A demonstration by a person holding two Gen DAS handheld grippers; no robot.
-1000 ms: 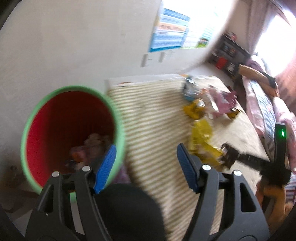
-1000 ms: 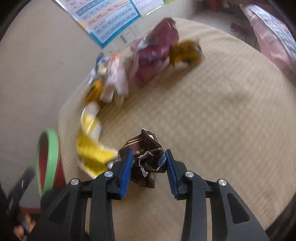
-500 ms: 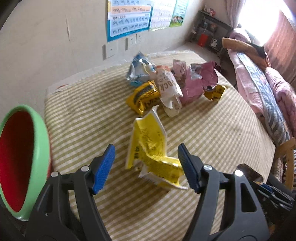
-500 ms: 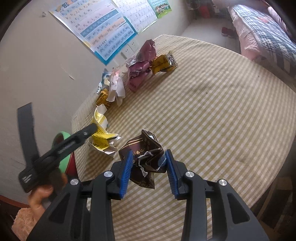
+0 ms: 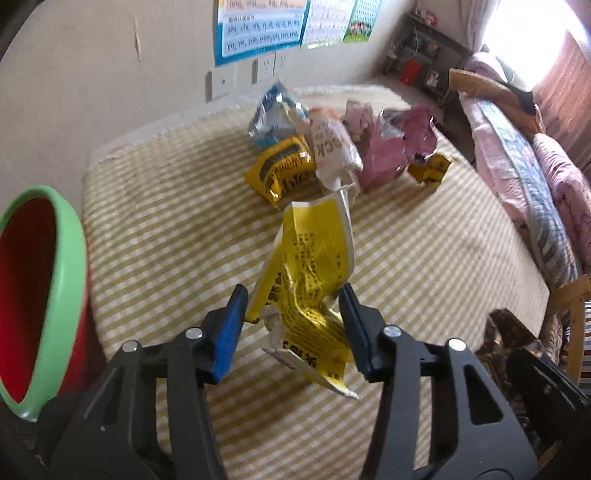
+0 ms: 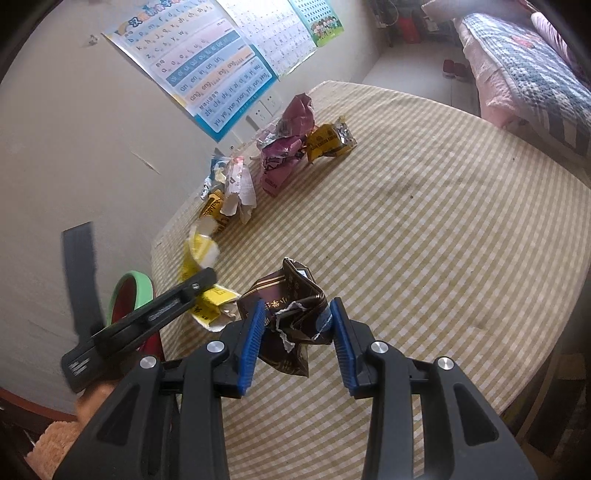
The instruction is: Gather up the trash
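Closing on yellow wrapper [image 5: 314, 273], left tool [image 5: 291, 325] pinches it; right tool [image 6: 297, 332] pinches brown wrapper [image 6: 291, 314]; bin [image 5: 48, 295] at nine o'clock.

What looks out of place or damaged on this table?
Crumpled, torn snack wrappers lie loose on the checked tablecloth: a cluster near the wall, with a yellow wrapper and a ripped brown wrapper each between jaws. None is in the bin.

Beige wall [image 5: 92, 74] carries charts [image 6: 207, 70] and sockets [image 5: 221, 83]. A checked table [image 6: 443, 221] stands by it. Bright window [image 5: 524, 33] lights a quilted bed [image 5: 517, 177]
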